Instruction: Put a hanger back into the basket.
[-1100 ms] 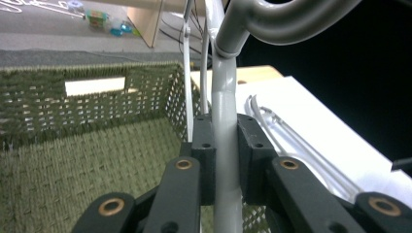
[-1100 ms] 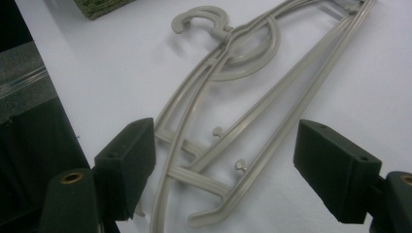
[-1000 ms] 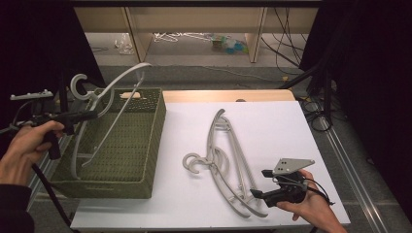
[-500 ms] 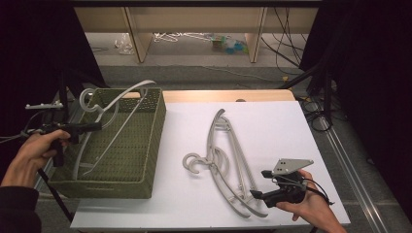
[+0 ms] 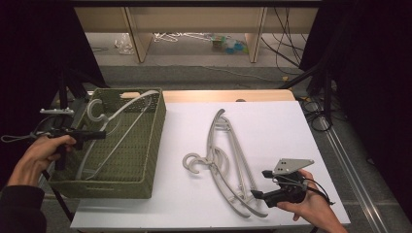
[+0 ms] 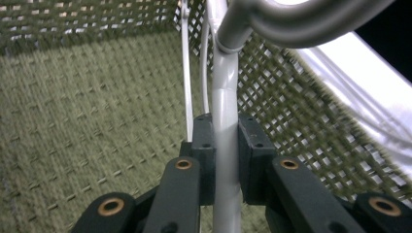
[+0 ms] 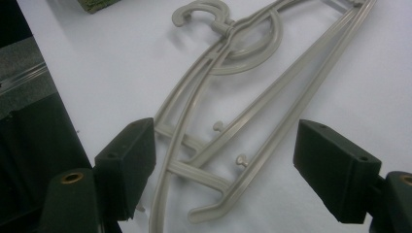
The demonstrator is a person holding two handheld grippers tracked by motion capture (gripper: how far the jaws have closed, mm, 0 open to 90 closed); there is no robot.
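A light grey plastic hanger (image 5: 130, 100) leans inside the green woven basket (image 5: 102, 187) at the table's left end, its hook (image 5: 94, 109) above the basket's left rim. My left gripper (image 5: 99, 134) is shut on its neck; in the left gripper view the pads (image 6: 206, 150) clamp the grey stem (image 6: 226, 92) over the basket floor (image 6: 73, 107). A second grey hanger (image 5: 228, 160) lies flat on the white tabletop (image 5: 277, 126). My right gripper (image 5: 261, 184) hovers open at its lower end. In the right gripper view the jaws (image 7: 228, 150) straddle that hanger (image 7: 228, 53) without touching it.
The basket takes up the table's left end, its right wall (image 5: 156, 141) beside the white surface. A wooden strip (image 5: 228, 95) runs along the far edge. Beyond it are shelf legs, cables and loose hangers (image 5: 180, 36) on the floor. Dark stands flank both sides.
My left hand has come down and lowered the held hanger from above the basket's left rim into the basket. The right hand and the hanger on the table have not moved.
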